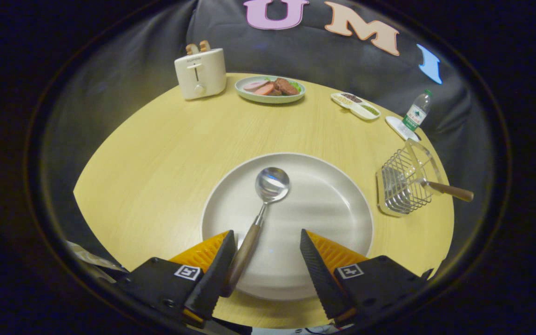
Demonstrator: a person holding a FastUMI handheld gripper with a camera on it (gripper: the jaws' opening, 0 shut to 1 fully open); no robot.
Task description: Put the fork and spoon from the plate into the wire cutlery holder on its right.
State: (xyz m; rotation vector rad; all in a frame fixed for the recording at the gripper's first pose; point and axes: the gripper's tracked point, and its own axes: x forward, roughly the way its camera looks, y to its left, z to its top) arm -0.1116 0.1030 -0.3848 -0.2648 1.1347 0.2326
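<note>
Gripper [268, 260] spread wide over near rim of plate [324, 204], spoon [261, 211] handle just inside one finger w/ bowl at plate centre, so prob. lining up to pinch handle; fork [440, 187] already in wire cutlery holder [400, 186] right of plate on surface [156, 153].

Spoon [262, 209]: polished metal bowl, slim neck, brown wooden handle; lying flat on the plate, bowl near the plate's middle, handle running back beside one gripper finger. Plate [333, 204]: round, pale, shallow, on the yellow wooden table. Wire cutlery holder [403, 184]: silver metal mesh basket with a tall loop frame, to the right of the plate, apart from it. Fork [449, 190]: wooden handle sticking out of the holder, tilted rightwards; tines hidden among the wires.
</note>
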